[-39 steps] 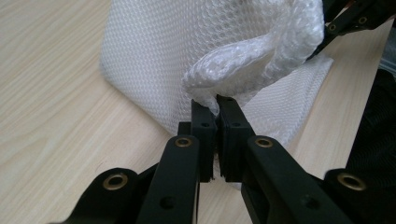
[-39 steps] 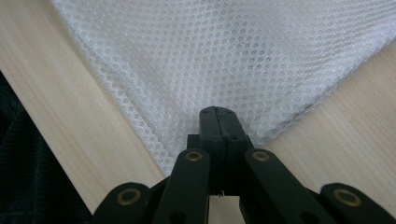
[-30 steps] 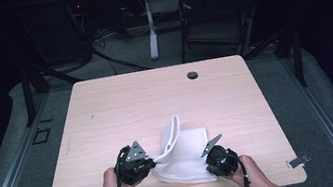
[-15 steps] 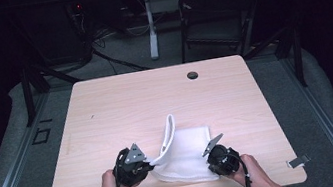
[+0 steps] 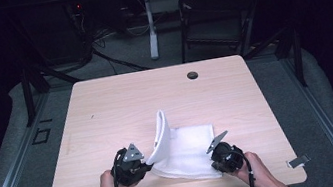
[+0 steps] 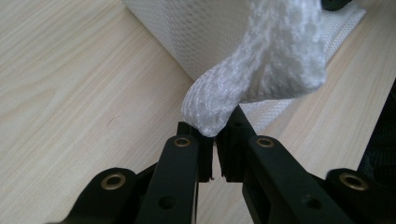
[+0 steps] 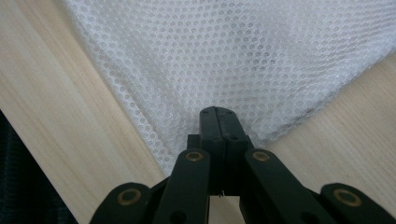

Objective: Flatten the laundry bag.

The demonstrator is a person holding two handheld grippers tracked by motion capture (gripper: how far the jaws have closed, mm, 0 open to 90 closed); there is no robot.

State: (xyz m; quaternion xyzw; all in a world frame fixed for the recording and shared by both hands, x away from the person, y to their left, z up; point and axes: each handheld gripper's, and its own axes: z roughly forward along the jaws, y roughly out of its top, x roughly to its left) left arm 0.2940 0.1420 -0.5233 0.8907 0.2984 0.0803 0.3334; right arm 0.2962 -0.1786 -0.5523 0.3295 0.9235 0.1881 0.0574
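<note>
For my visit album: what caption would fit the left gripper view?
The left gripper pinches a folded edge of white mesh cloth lifted above the wooden table.

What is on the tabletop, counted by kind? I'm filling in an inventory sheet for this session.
White mesh cloth, partly folded: 1
Black hand-held tongs, left and right, each shut on a near edge of the cloth: 2
Dark round cable hole in the light wooden table: 1
Total: 4

White mesh cloth (image 5: 184, 151), matt wood table (image 5: 121, 110)
</note>
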